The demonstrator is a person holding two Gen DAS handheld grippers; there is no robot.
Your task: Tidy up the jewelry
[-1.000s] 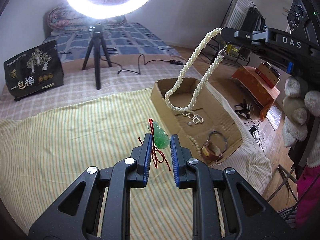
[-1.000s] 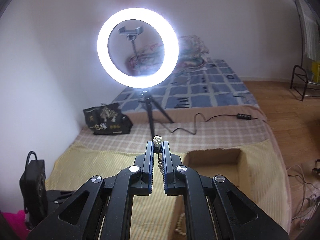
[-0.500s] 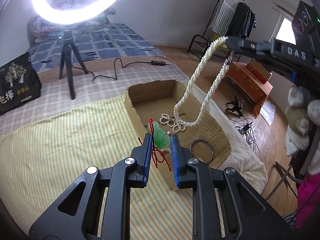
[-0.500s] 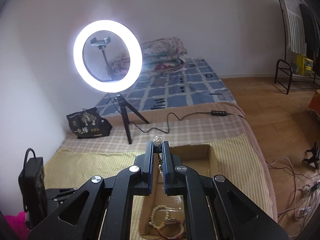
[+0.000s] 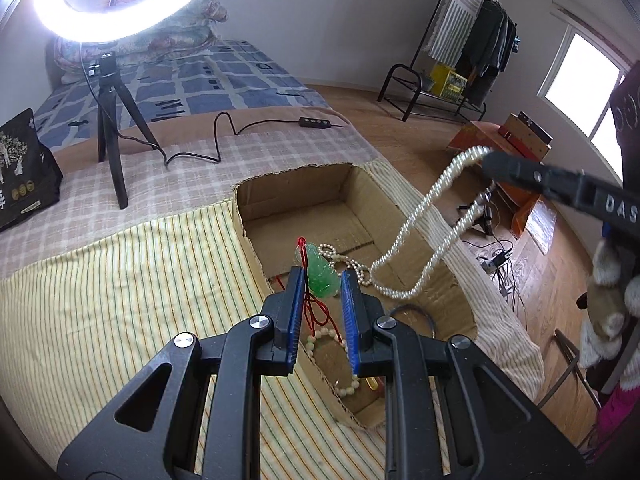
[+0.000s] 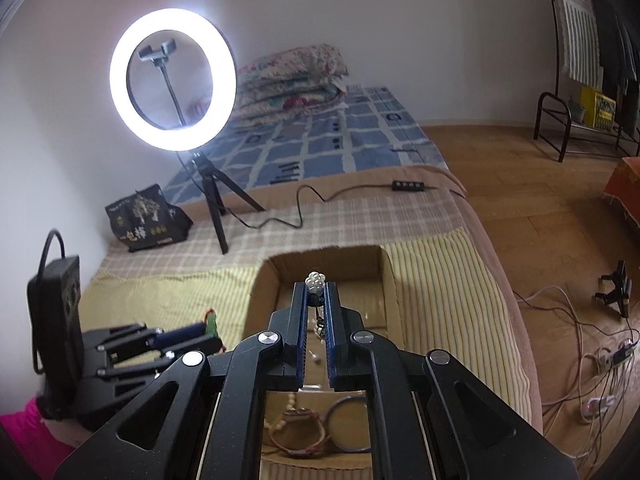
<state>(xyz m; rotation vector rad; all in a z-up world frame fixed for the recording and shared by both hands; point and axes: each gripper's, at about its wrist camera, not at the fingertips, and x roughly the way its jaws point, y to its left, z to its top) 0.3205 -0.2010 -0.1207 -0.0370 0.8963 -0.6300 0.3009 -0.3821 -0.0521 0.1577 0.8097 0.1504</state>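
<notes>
My left gripper (image 5: 322,280) is shut on a green jade pendant (image 5: 320,274) with a red cord, held over the left wall of an open cardboard box (image 5: 240,216). From the right, my right gripper (image 5: 520,168) is shut on a twisted pearl necklace (image 5: 420,232). The necklace's loop hangs down inside the box. The right wrist view shows the right gripper (image 6: 315,292) pinching a cluster of the necklace's pearls (image 6: 316,280) above the box (image 6: 260,280). The left gripper (image 6: 200,328) sits low on the left. A pearl strand (image 5: 344,260), a bead bracelet (image 5: 320,334) and a dark bangle (image 6: 352,428) lie in the box.
The box sits on a striped cloth (image 5: 120,300) at the bed's right edge. Behind it stand a ring light on a tripod (image 5: 108,128), a black bag (image 5: 24,168) and a cable with its controller (image 5: 316,122). Wires (image 6: 592,360) trail over the wooden floor.
Both grippers have moved toward the box and lower. The pendant has gone from over the cloth to over the box's wall, and the necklace loop has dropped into the box.
</notes>
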